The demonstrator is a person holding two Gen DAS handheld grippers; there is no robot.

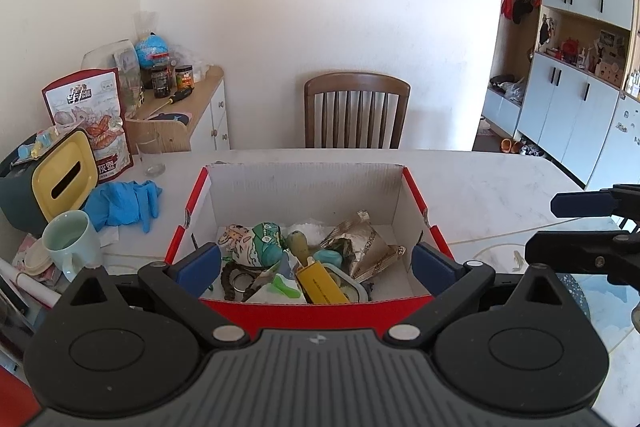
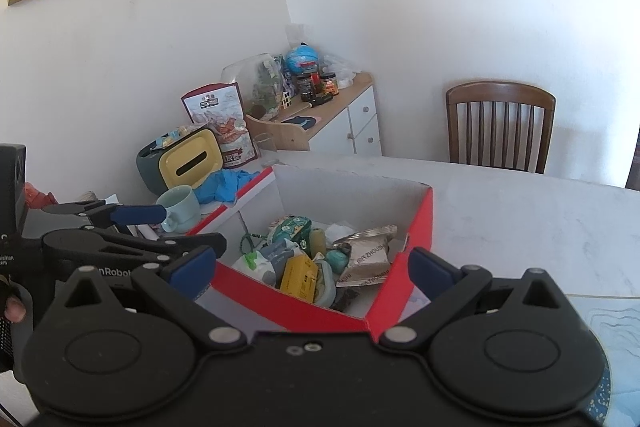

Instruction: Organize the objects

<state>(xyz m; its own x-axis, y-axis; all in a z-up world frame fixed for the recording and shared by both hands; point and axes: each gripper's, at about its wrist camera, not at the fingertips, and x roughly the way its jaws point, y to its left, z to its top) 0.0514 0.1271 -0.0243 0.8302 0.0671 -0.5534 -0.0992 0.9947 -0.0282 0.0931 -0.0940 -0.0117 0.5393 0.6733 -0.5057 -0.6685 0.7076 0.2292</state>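
one red box (image 1: 308, 311) (full of oddments), one mug (image 1: 70, 241), two gaping grippers

Box (image 1: 188, 219): red outside, white inside. Gloves (image 1: 124, 205): blue. Mug (image 1: 70, 245): pale mint. Tissue holder (image 1: 64, 175): yellow face, dark teal body. Table (image 1: 500, 187): white, faintly marbled. Gripper pads (image 1: 196, 269): blue.

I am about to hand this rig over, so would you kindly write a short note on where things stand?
Left gripper: open, empty, above the near edge of the red cardboard box.
Right gripper: open, empty, at the box's near corner.
Done: small items such as the yellow rectangular case lie in the box.
Left, probably: blue rubber gloves and pale green ceramic mug lie on the white table beside the box.
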